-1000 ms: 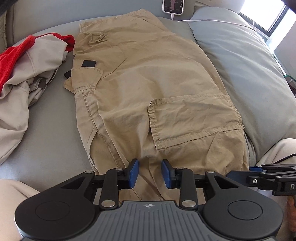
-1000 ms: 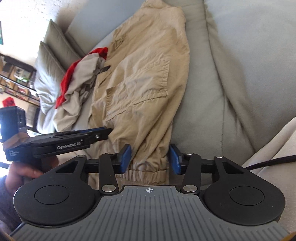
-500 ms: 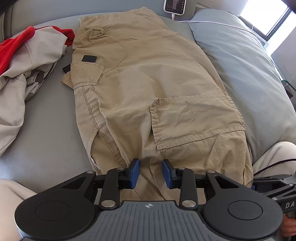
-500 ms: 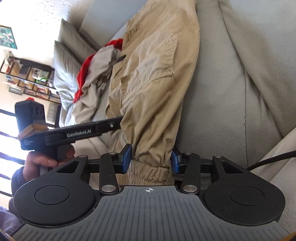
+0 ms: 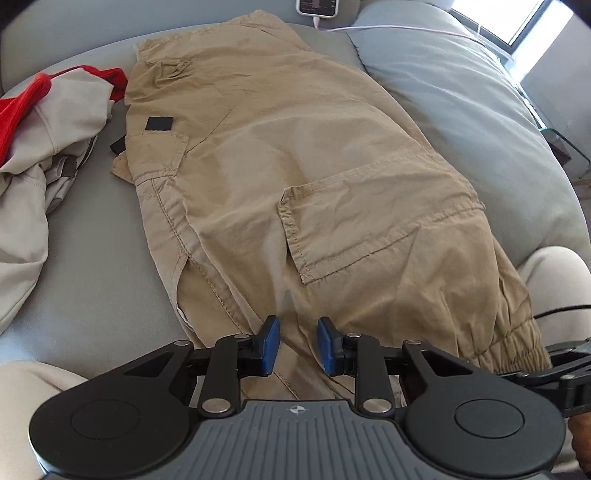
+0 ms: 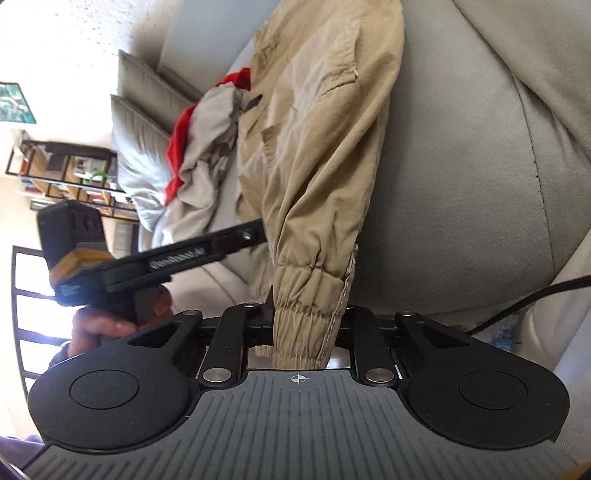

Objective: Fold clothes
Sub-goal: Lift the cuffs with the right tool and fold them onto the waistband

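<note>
Khaki cargo trousers [image 5: 295, 177] lie folded lengthwise on the grey sofa [image 5: 92, 280], waistband far, elastic cuffs near. My left gripper [image 5: 297, 347] is open, its blue pads either side of the near trouser leg fabric. My right gripper [image 6: 306, 325] is shut on the elastic cuff [image 6: 310, 295], which hides its pads; it lifts the cuff end off the cushion. The right gripper's side [image 5: 565, 358] shows at the left wrist view's right edge, next to the cuff [image 5: 517, 343]. The left gripper [image 6: 207, 251] shows side-on in the right wrist view, beside the trousers [image 6: 325, 147].
A crumpled grey and red garment [image 5: 40, 147] lies left of the trousers; it also shows in the right wrist view [image 6: 207, 147]. A grey back cushion [image 5: 480, 129] runs along the right. A phone [image 5: 318, 6] with a white cable rests at the far end. Shelves [image 6: 66, 173] stand beyond the sofa.
My right gripper has shut on the elastic cuff and raised it, rolling its view. My left gripper stays open and has moved slightly forward over the trouser leg.
</note>
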Demonstrator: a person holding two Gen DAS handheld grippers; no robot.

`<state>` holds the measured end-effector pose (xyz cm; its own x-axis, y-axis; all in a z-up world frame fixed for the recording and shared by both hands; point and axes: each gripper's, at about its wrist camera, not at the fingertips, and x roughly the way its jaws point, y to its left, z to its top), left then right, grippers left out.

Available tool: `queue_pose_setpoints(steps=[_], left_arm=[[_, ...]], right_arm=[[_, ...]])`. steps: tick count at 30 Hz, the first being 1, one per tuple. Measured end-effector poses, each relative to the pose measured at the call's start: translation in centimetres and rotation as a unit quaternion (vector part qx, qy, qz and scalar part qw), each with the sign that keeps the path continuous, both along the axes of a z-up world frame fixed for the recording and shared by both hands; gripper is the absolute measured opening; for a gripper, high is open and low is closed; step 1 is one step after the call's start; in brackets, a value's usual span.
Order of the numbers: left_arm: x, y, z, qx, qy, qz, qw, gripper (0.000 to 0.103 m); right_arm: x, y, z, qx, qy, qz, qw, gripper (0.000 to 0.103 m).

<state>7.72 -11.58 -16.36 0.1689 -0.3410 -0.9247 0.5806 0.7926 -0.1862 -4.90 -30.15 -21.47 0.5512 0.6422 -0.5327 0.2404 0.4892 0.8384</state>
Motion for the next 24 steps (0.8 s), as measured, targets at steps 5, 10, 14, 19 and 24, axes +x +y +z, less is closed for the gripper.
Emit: queue_pose_setpoints(steps=[5, 10, 14, 19, 24], left_arm=[[-0.7, 1.3, 2.2, -0.019, -0.006, 0.005, 0.9998, 0.024], [-0.8, 5.3, 8.0, -0.103, -0.082, 0.072, 0.9887, 0.028], [-1.0, 8.0, 11.9, -0.132, -0.156, 0.116, 0.9720, 0.034], [-0.4, 9.9, 12.9, -0.128, -0.195, 0.167, 0.9579, 0.034], [0.2, 11.0, 12.0, -0.131, -0.182, 0.188, 0.9564, 0.034]], right_arm=[[-1.1, 0.7, 3.2, 0.022, 0.004, 0.002, 1.000, 0.018], [-0.8, 0.4, 3.5, 0.087, 0.030, -0.042, 0.995, 0.018], [0.4, 0.6, 4.7, 0.131, 0.030, -0.070, 0.988, 0.018], [2.8, 0.3, 5.4, 0.206, 0.008, -0.139, 0.969, 0.019], [7.7, 0.1, 6.8, 0.181, -0.014, -0.161, 0.970, 0.019]])
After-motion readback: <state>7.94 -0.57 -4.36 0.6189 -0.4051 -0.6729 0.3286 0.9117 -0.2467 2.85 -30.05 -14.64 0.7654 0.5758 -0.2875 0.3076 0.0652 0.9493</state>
